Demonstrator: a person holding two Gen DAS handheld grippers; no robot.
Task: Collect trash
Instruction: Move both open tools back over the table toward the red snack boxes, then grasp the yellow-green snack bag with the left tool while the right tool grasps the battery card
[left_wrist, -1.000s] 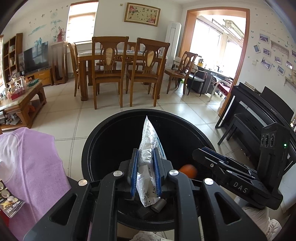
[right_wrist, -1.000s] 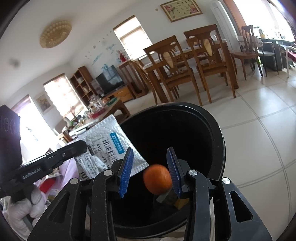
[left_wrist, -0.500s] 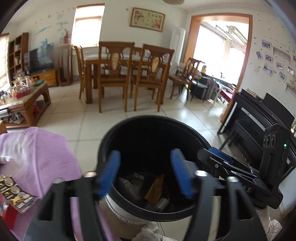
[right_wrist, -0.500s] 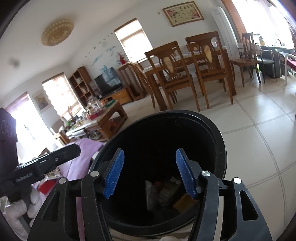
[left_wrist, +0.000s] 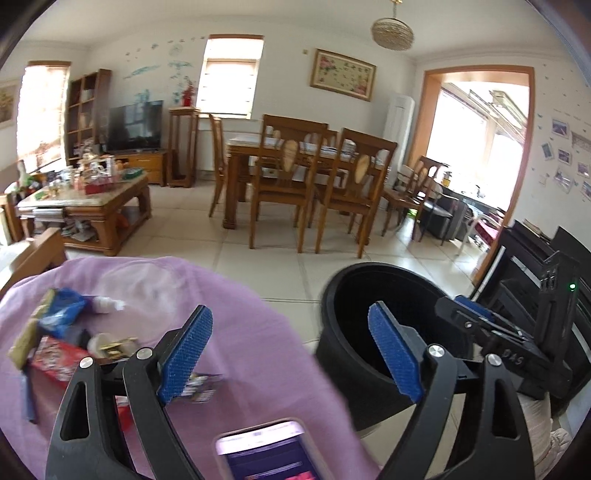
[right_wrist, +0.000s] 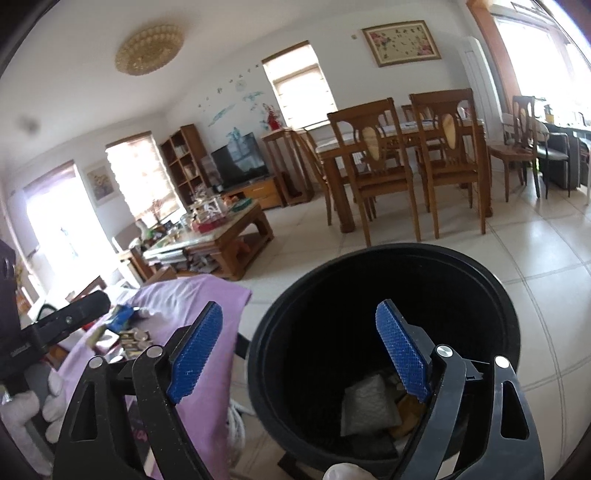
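The left gripper (left_wrist: 291, 354) has just been opening its jaws and they stand wide, with nothing between the blue pads. Under and ahead of it lies a table draped in a purple cloth (left_wrist: 240, 317). To its left on that cloth sits a blurred heap of trash (left_wrist: 74, 339): a blue wrapper, a red packet, small packs. Just below its fingers a phone (left_wrist: 266, 450) lies with its screen lit. To its right stands the black bin (left_wrist: 354, 347), and beyond that the right gripper's body shows.

The right gripper (right_wrist: 299, 350) has also just been spreading its jaws and holds nothing. The black bin (right_wrist: 495, 295) gapes directly ahead and below it, its right pad over the opening. At the bottom lie a white padded mailer (right_wrist: 365, 406) and some brownish scraps. To its left the purple cloth (right_wrist: 207, 295) carries the remaining trash (right_wrist: 125, 332). Further out are a coffee table (right_wrist: 229, 236) and dining chairs (right_wrist: 376, 162).
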